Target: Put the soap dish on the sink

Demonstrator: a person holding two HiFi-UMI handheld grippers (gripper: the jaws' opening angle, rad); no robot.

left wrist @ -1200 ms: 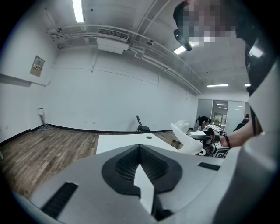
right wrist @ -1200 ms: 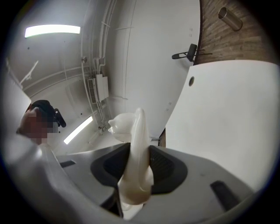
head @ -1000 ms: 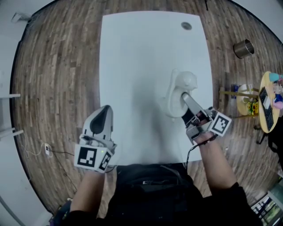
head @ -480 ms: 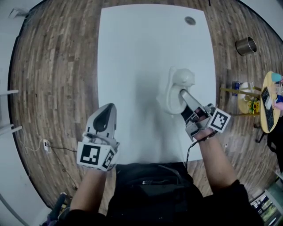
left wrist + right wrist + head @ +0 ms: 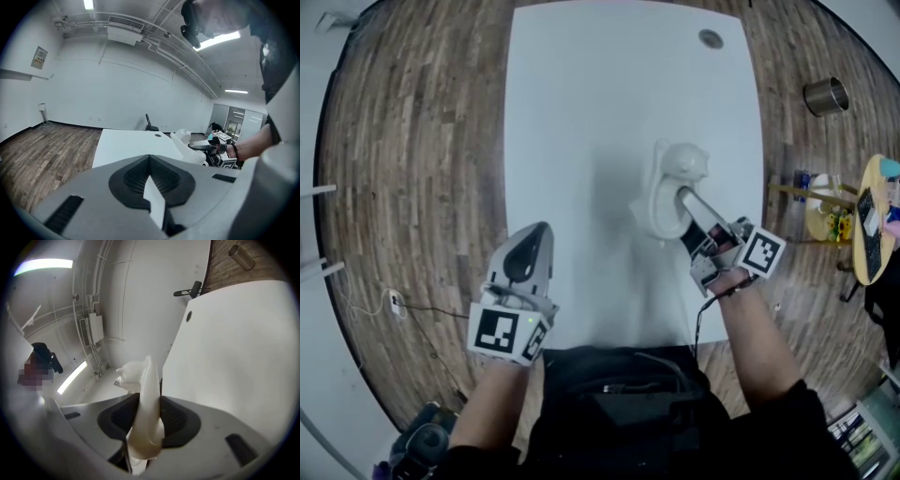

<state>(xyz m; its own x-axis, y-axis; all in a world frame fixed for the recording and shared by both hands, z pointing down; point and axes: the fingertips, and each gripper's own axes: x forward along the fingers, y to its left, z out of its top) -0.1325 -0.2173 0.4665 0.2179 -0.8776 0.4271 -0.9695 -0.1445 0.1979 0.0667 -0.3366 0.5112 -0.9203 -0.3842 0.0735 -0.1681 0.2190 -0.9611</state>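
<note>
The right gripper (image 5: 685,199) is clamped on a glossy white ceramic soap dish (image 5: 666,192): in the right gripper view its two dark pads press on either side of the dish's thin wall, so the jaws stand partly apart with the dish filling the gap. The dish reaches out ahead of those jaws, with a rounded moulded lump at its far end. It hangs over the white rectangular tabletop (image 5: 581,112), which lies under and ahead of this gripper. A soft shadow falls on the tabletop toward the left gripper's side of the dish. Whether the dish touches the surface cannot be told. The left gripper (image 5: 532,239) is well apart from the right one, at the near left corner of the tabletop. In its own view the jaws meet at their tips and hold nothing. From there the dish and the right gripper show ahead and to its right. Far ahead of the right gripper, near the table's far edge, is a small round grey grommet hole (image 5: 711,38). Beyond the table, ahead and to the right of the right gripper, a shiny metal cylindrical cup (image 5: 823,96) stands on the brown wood-plank floor (image 5: 422,141). Directly to that gripper's right is a small round yellow-topped side table (image 5: 869,225) with assorted items on it.
</note>
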